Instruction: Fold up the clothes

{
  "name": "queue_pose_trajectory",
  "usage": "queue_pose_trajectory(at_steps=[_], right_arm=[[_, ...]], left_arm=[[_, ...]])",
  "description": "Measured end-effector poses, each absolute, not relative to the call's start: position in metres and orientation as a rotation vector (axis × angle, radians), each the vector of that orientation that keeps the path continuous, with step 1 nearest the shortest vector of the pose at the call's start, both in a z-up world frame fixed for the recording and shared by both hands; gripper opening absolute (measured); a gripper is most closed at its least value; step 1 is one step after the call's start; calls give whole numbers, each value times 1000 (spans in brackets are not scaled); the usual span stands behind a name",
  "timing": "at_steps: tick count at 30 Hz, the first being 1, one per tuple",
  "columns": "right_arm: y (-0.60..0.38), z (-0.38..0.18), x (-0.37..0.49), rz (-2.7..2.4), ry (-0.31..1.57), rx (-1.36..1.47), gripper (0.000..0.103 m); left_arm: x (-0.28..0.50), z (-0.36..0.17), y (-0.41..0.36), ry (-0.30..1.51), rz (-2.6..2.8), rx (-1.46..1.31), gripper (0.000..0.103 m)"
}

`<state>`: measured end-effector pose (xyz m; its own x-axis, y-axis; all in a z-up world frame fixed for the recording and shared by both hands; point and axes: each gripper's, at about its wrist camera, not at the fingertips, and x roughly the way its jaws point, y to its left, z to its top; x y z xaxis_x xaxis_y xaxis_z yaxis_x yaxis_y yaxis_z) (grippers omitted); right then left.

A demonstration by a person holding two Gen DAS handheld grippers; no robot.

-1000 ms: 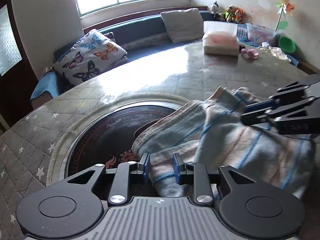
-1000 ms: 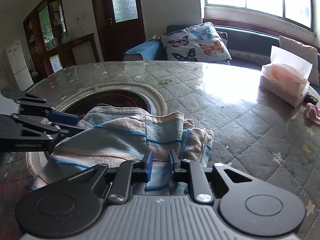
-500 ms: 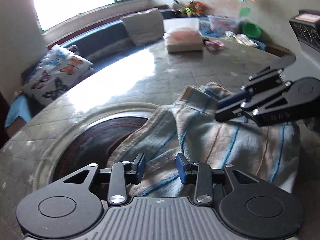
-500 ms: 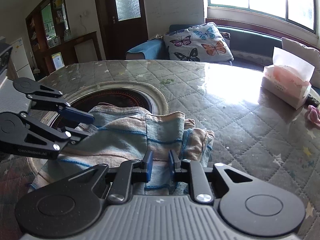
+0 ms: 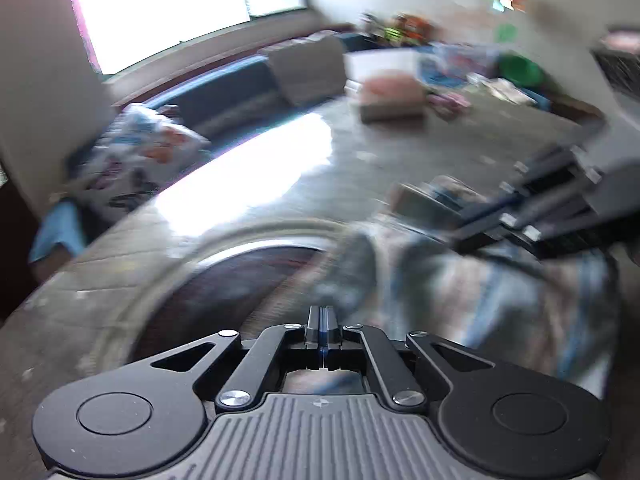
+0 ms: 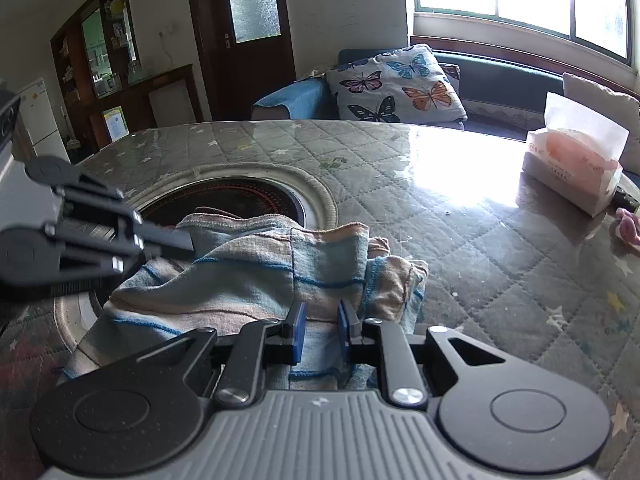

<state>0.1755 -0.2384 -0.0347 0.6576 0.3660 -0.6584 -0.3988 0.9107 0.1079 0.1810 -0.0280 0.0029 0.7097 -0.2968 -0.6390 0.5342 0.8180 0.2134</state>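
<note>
**Two tools on one garment, fold not yet made**

Bench carries the striped garment, partly over its round inset. Right tool pinches the near hem. Left tool has just snapped together, apparently empty; re-grip before lifting.

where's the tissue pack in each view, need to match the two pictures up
Left wrist view: the tissue pack sits blurred in the upper middle, toward the table's far edge.
Right wrist view: the tissue pack stands at the right edge, right of the window glare on the table.
Shared landmark: the butterfly cushion, upper middle in the right wrist view and at the left in the left wrist view.
</note>
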Motion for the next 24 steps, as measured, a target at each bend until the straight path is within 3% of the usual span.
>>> queue_pose_trajectory(at_steps=[5,10,12,14,17,24], right_arm=[[-238,-34,176,433,735,-52,17],[-239,-35,176,435,735,-50,17],[-239,-35,175,436,735,-49,17],[-239,-35,175,436,735,-48,17],[-239,-35,175,437,735,-47,17],[-240,-36,177,439,736,-47,17]], left_arm=[[186,8,-16,657,-504,392,1],[177,-1,-29,677,-614,481,9],[174,-4,-35,676,-641,509,15],[173,-7,-40,670,-657,532,32],[173,-12,-43,661,-682,554,43],[183,-20,-43,688,-740,556,41]])
